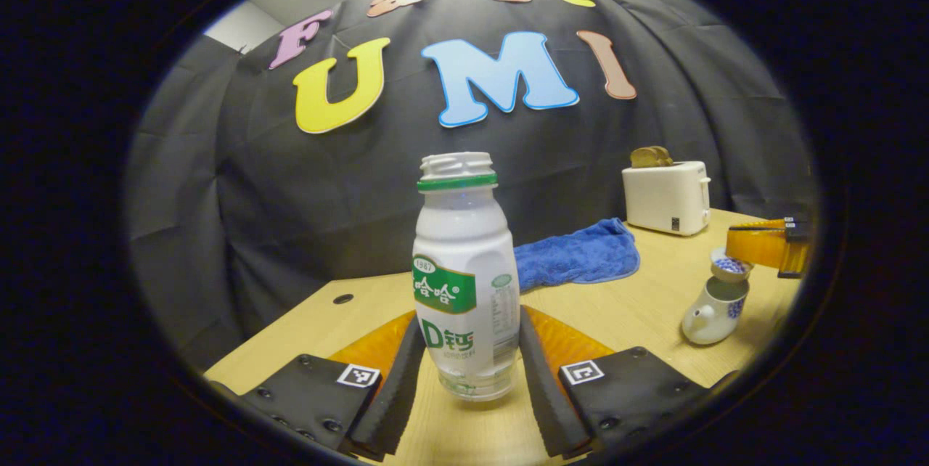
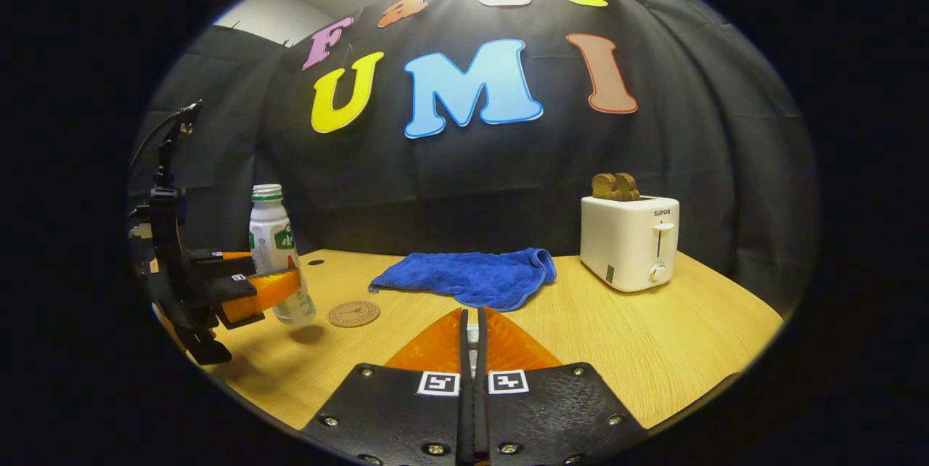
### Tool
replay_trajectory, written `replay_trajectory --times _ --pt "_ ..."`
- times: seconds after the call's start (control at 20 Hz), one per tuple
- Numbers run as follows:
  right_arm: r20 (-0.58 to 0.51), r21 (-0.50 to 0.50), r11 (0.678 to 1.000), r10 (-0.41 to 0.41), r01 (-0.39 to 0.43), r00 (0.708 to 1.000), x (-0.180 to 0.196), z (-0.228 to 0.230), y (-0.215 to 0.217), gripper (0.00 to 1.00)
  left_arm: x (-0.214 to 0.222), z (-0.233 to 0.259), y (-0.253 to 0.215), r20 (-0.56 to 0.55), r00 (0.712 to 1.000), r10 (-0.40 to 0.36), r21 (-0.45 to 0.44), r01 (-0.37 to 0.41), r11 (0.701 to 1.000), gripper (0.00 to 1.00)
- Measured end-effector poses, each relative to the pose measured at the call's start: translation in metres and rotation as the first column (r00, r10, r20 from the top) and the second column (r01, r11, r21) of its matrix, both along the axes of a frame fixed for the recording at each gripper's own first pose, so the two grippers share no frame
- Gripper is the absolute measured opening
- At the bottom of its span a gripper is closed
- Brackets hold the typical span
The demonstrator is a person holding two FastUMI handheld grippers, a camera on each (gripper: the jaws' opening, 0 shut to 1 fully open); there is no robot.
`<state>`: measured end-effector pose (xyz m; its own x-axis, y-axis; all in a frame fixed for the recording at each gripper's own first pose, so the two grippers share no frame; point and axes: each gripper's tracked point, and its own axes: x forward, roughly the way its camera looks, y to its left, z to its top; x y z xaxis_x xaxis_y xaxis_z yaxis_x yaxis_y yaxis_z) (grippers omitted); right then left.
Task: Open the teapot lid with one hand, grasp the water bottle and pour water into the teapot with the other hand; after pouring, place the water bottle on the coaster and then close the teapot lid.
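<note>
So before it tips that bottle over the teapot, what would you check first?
1. Grip on bottle: ok, both fingers of the left gripper press its sides.
2. Bottle neck uncapped: ok, bare threads show.
3. Lid off teapot: ok, the right gripper holds it.
4. Lid clear of the pouring path: not ok, it hangs just above the opening.
5. Coaster free for the bottle: ok.
6. Water in the bottle: cannot tell.
</note>
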<state>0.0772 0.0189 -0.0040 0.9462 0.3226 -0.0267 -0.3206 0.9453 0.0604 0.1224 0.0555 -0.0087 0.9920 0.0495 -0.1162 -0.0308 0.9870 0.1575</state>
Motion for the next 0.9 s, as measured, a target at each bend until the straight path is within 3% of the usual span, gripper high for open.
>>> replay_trajectory --times 0.1,0.15,0.2,0.3,0.35,0.45,0.75,0.9 --pt "-0.001 -0.013 1.000 -0.001 0.001 1.000 -0.001 -0.002 0.002 0.00 0.000 -0.001 0.002 -0.003 1.000 0.000 -0.015 0.000 1.000 0.70" --pt "-0.005 -0.018 1.000 -0.001 0.001 1.000 -0.002 -0.004 0.002 0.00 0.000 -0.002 0.004 -0.006 1.000 0.000 -0.026 0.000 1.000 0.82" --pt "-0.010 -0.021 1.000 0.002 -0.002 1.000 -0.003 -0.006 0.004 0.00 0.000 -0.002 0.005 -0.008 1.000 0.000 -0.040 -0.001 0.999 0.76" --pt "-0.012 -0.024 1.000 0.004 -0.005 1.000 -0.005 -0.008 0.005 0.00 0.002 -0.003 0.009 -0.011 1.000 0.003 -0.069 -0.004 0.998 0.82" --pt "-0.011 -0.029 1.000 0.003 -0.003 1.000 -0.005 -0.008 0.004 0.00 0.002 -0.003 0.012 -0.012 1.000 0.006 -0.081 -0.007 0.997 0.70" --pt "-0.014 -0.037 0.999 0.004 -0.004 1.000 -0.004 -0.010 0.006 0.00 0.003 -0.007 0.016 -0.019 1.000 0.009 -0.099 -0.010 0.995 0.76" --pt "-0.043 -0.051 0.999 -0.007 0.005 0.999 -0.001 -0.020 0.007 0.00 0.003 -0.006 0.021 -0.021 1.000 0.011 -0.119 -0.013 0.993 0.70" --pt "-0.050 -0.053 0.999 -0.012 0.009 0.999 -0.001 -0.023 0.006 0.00 0.005 -0.005 0.022 -0.021 1.000 0.003 -0.122 -0.006 0.992 0.74"
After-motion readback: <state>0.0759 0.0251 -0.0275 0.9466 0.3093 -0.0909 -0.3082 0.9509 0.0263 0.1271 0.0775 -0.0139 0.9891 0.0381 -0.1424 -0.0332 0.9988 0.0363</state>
